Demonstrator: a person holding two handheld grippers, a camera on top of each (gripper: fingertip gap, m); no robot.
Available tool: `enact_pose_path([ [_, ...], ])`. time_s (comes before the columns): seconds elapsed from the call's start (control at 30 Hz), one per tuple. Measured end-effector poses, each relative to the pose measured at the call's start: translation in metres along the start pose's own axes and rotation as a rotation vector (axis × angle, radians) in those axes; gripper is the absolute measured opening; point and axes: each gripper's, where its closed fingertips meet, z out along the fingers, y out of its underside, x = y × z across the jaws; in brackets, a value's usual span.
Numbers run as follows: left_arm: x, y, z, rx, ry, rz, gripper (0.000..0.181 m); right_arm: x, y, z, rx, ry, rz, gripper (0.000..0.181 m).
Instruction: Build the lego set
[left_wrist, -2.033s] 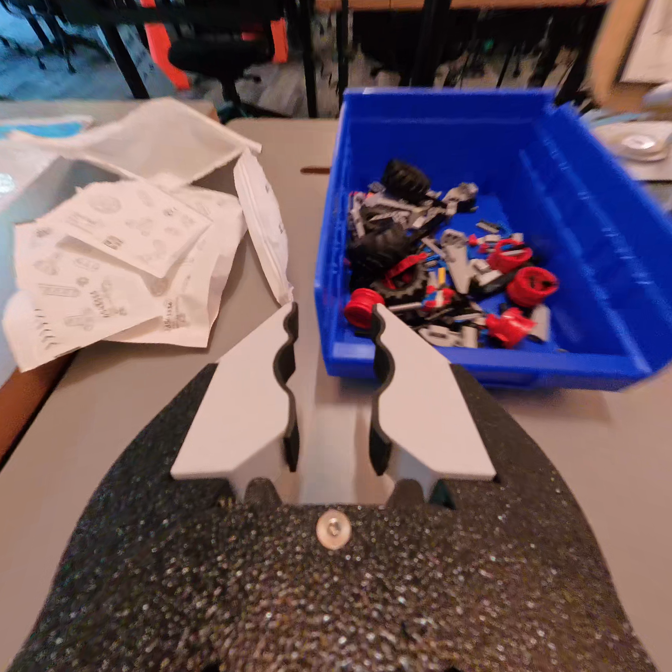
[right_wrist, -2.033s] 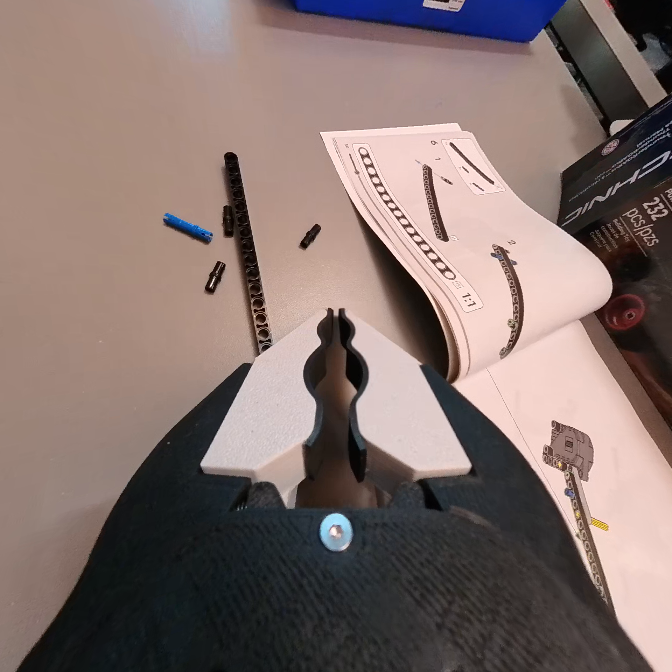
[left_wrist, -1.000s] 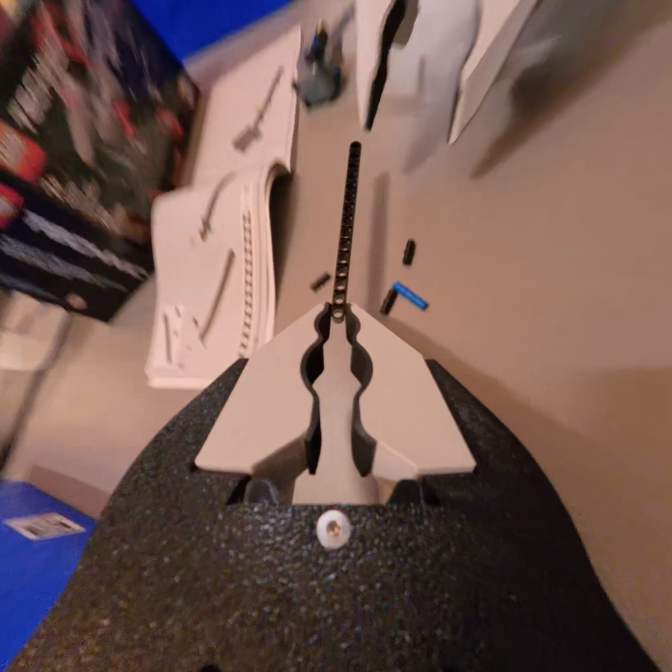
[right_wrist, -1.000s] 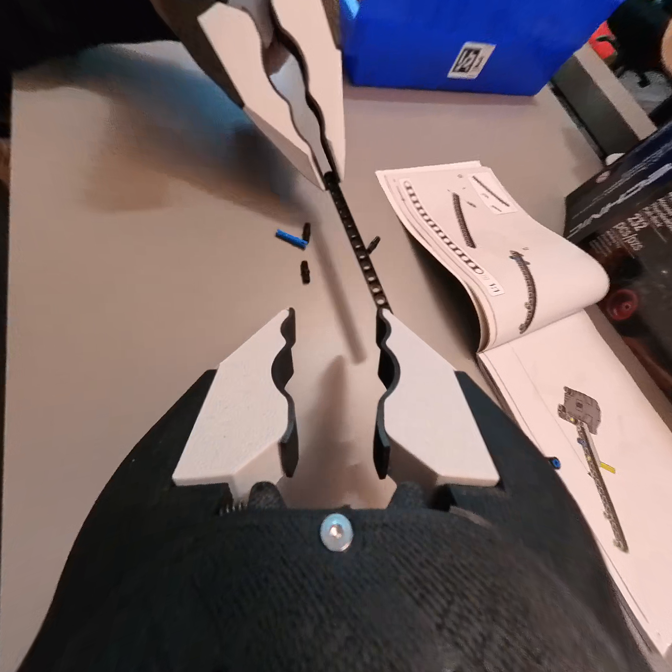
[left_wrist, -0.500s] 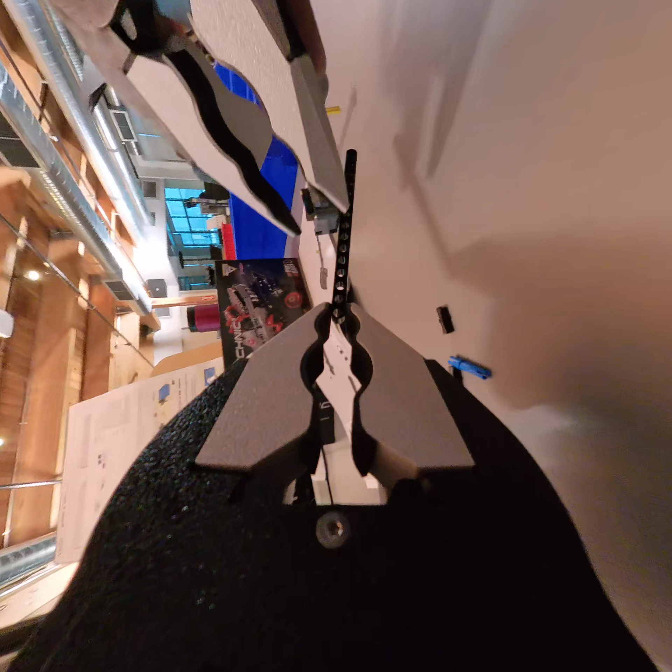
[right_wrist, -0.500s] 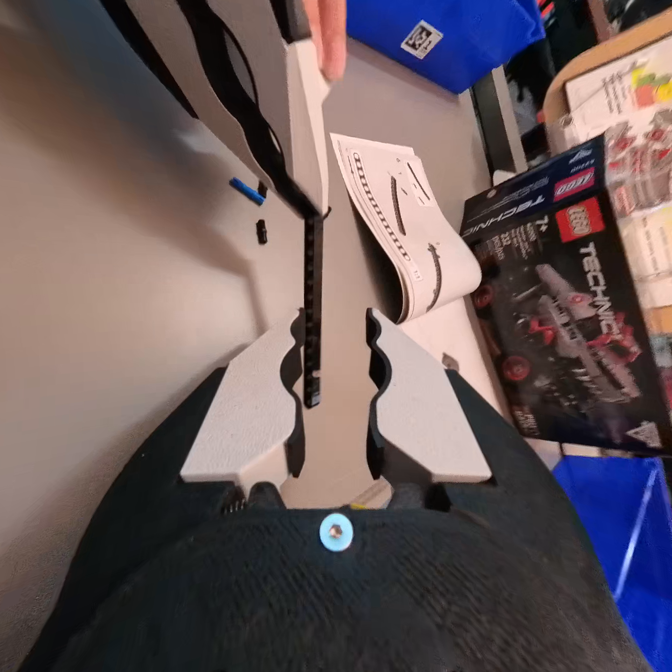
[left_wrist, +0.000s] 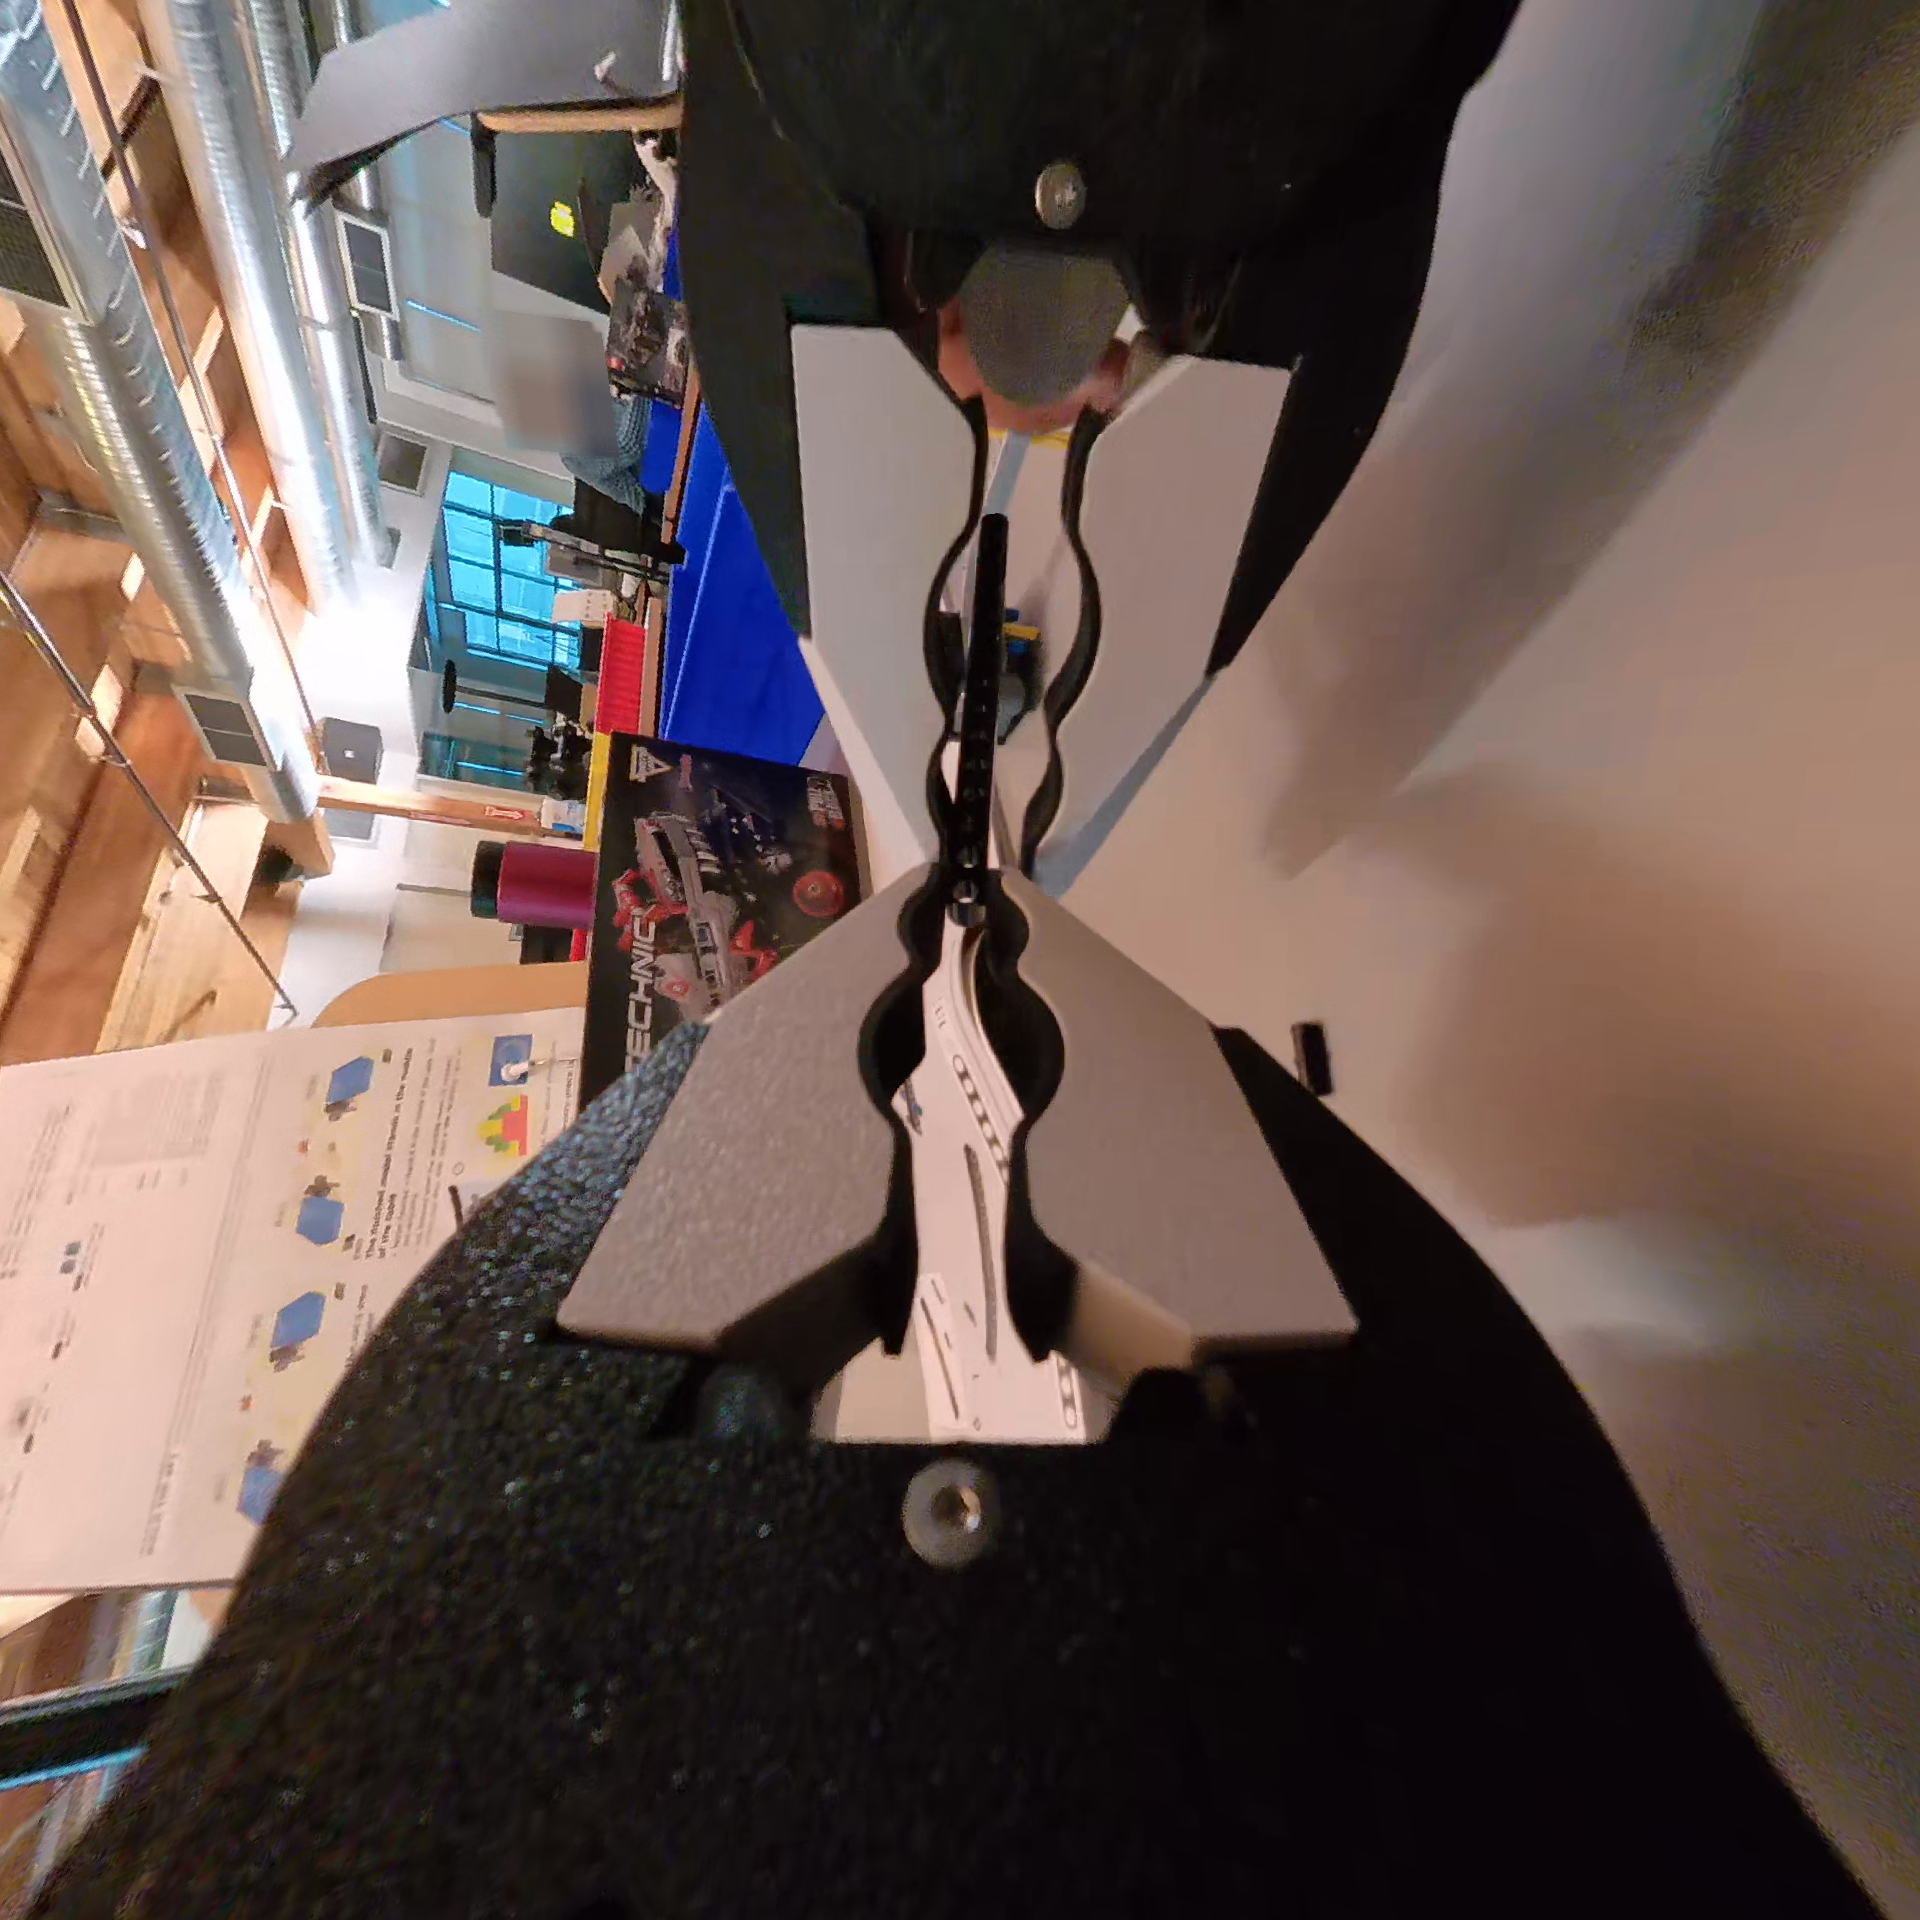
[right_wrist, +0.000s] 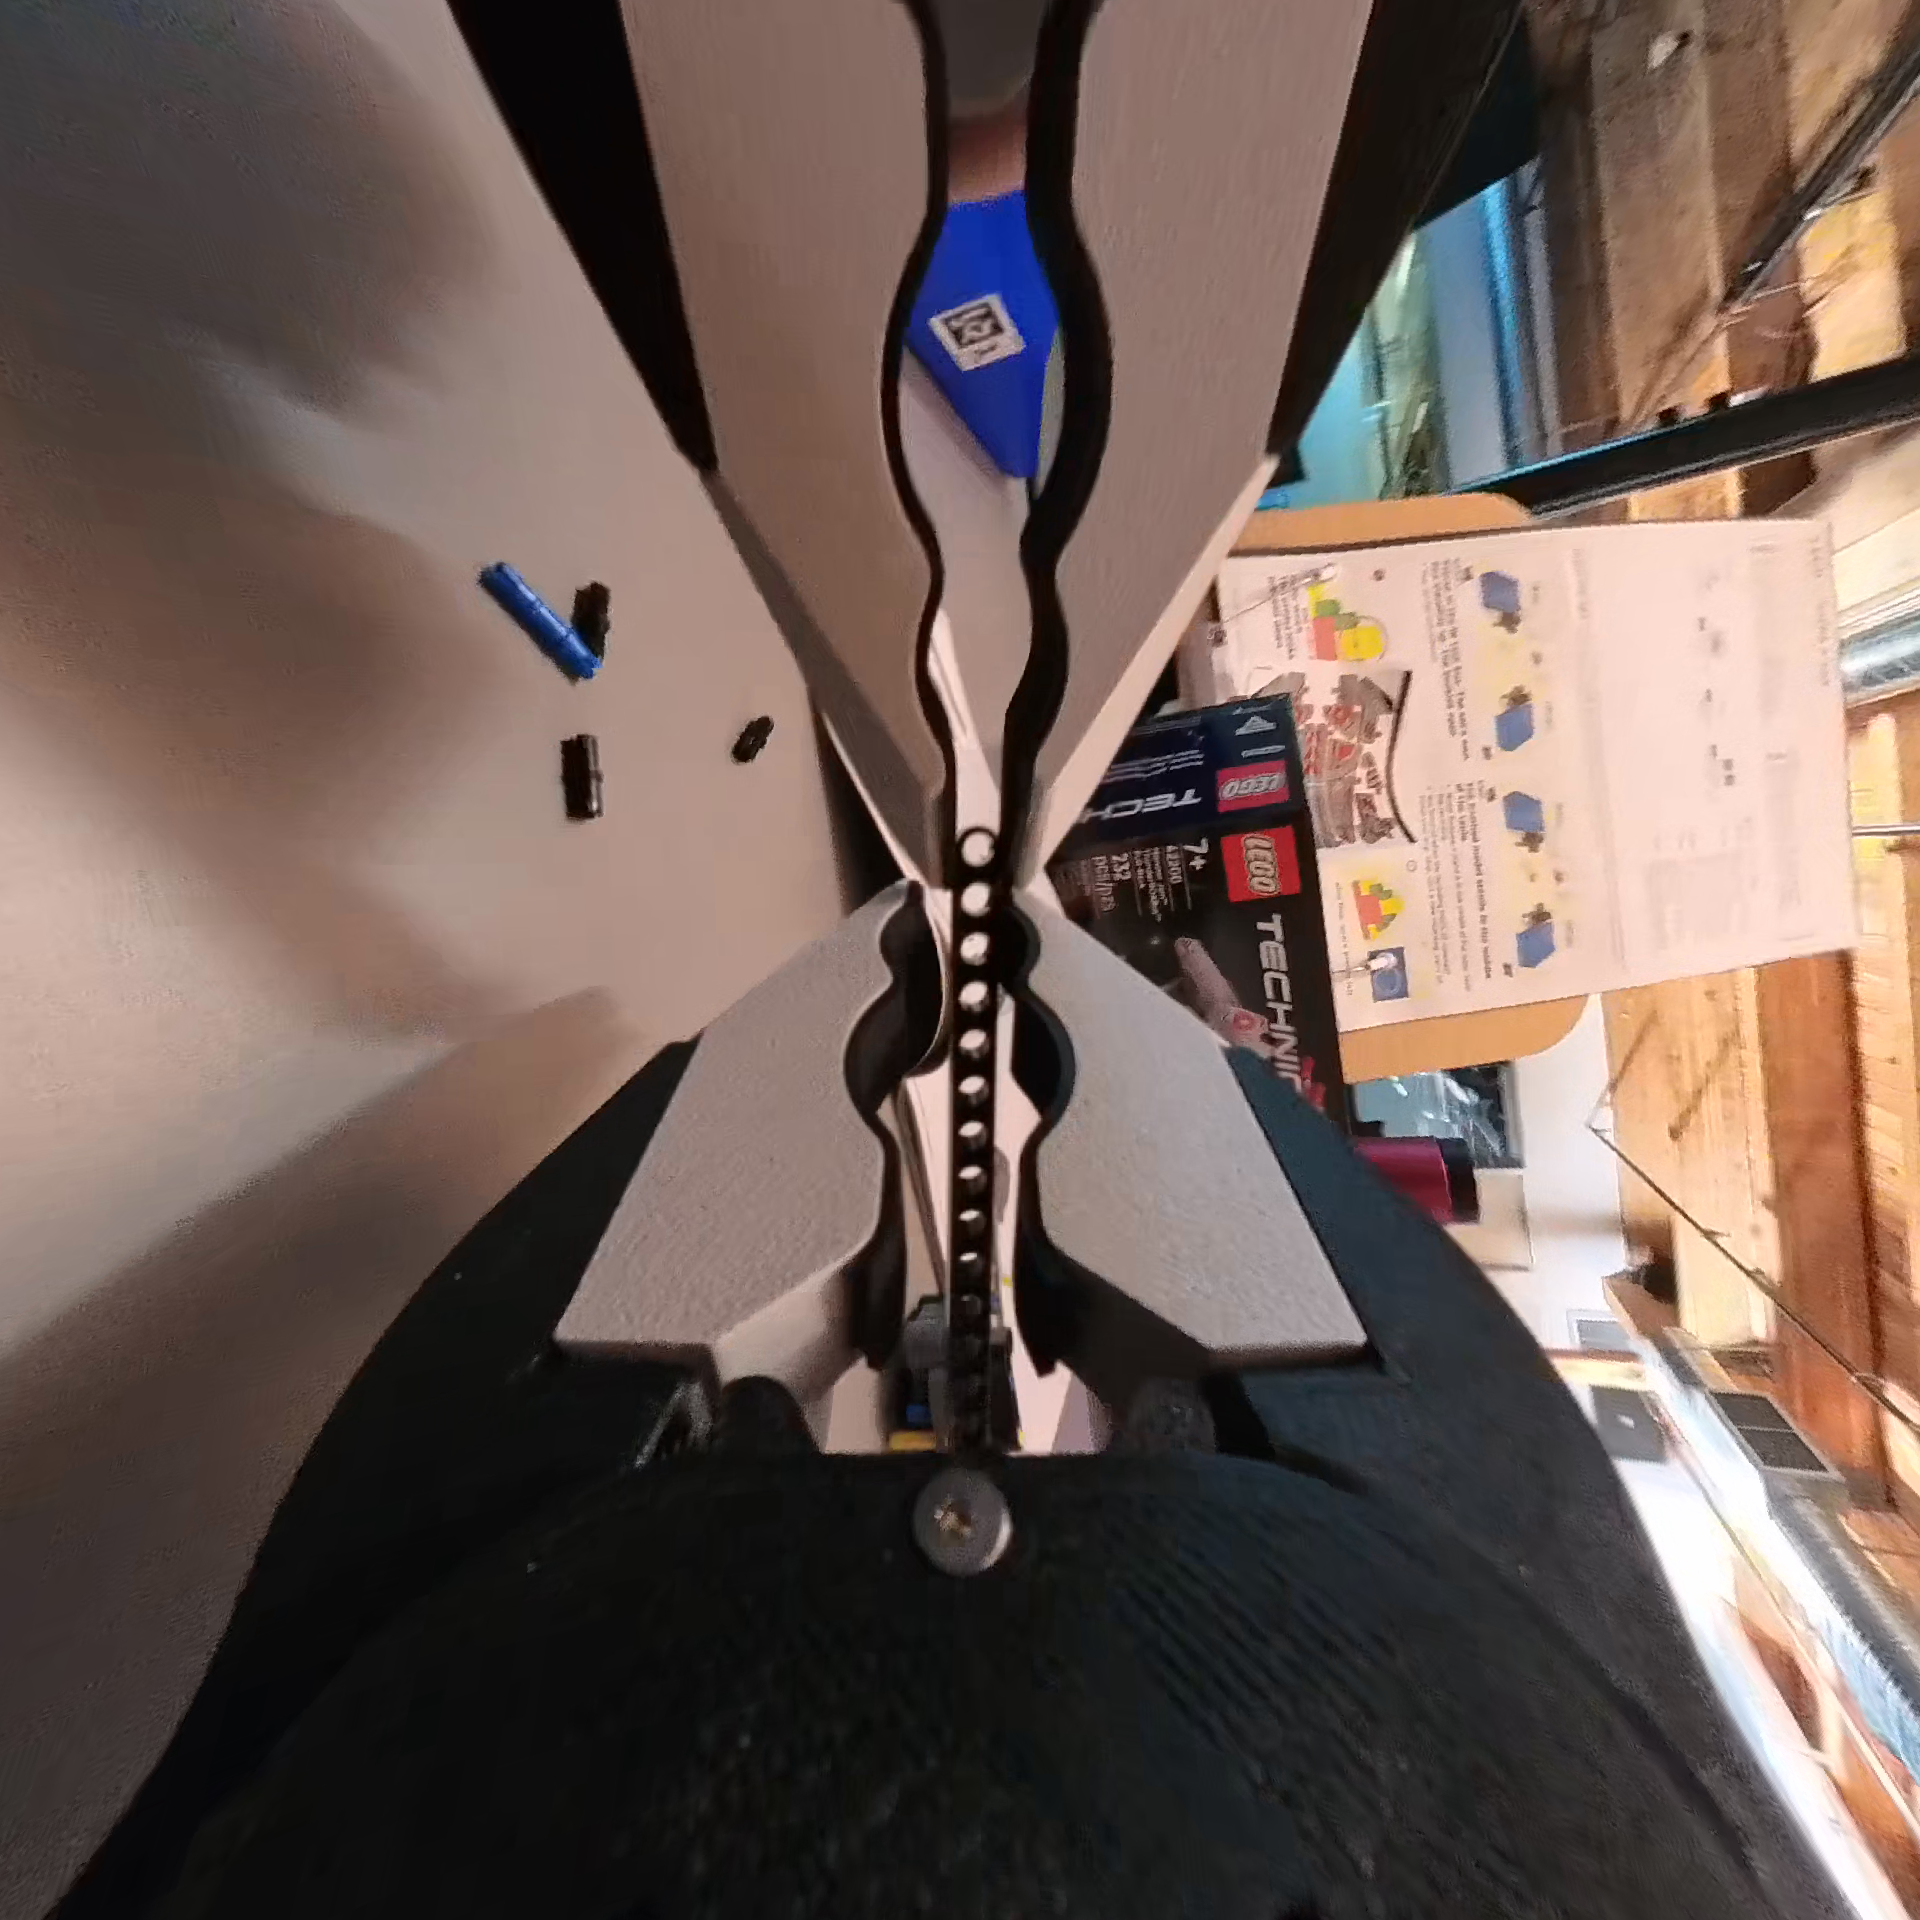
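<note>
A long black beam with holes is held in the air between both grippers. My left gripper is shut on one end of it. My right gripper faces it tip to tip and is closed on the beam, which runs down between its fingers. In the left wrist view the beam reaches into the right gripper. In the right wrist view the left gripper comes in from above. A blue pin and black pins lie on the grey table.
The black set box stands at the table's edge, also in the left wrist view. The open instruction booklet lies under the grippers. A blue bin is behind the left gripper. A printed sheet hangs beyond the box. Between my right fingertips and the blue pin there is roughly 9 centimeters.
The left gripper swung from the bin, took one end of the beam and lifted it. The right gripper opened, slid along the beam and has now closed on it.
</note>
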Motion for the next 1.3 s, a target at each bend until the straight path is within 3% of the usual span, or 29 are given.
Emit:
enact_pose_path([
  [0.2, -0.005, 0.0, 0.0, 0.005, -0.037, -0.011, 0.004, 0.012, 0.0, -0.003, 0.023, 0.157, -0.059, 0.005],
  [0.5, -0.012, 0.002, -0.002, 0.02, -0.054, -0.094, 0.005, 0.019, -0.002, -0.001, 0.072, 0.213, -0.044, 0.005],
  [0.67, -0.013, 0.009, -0.009, 0.023, -0.009, -0.321, 0.011, 0.026, 0.013, -0.004, 0.024, 0.269, -0.001, 0.004],
  [0.83, -0.014, -0.001, -0.016, 0.083, 0.137, -0.871, 0.02, 0.03, 0.007, -0.01, 0.053, 0.307, -0.023, 0.004],
  [0.9, -0.013, -0.003, -0.015, 0.086, 0.188, -1.011, 0.021, 0.029, 0.002, -0.011, 0.073, 0.321, -0.048, 0.004],
  [1.17, 0.001, -0.014, -0.006, 0.112, 0.313, -1.121, 0.021, 0.017, -0.007, -0.01, 0.105, 0.271, -0.054, 0.005],
  [1.3, 0.0, -0.008, -0.004, 0.103, 0.303, -1.15, 0.006, 0.016, -0.006, -0.009, 0.1, 0.265, -0.065, 0.004],
])
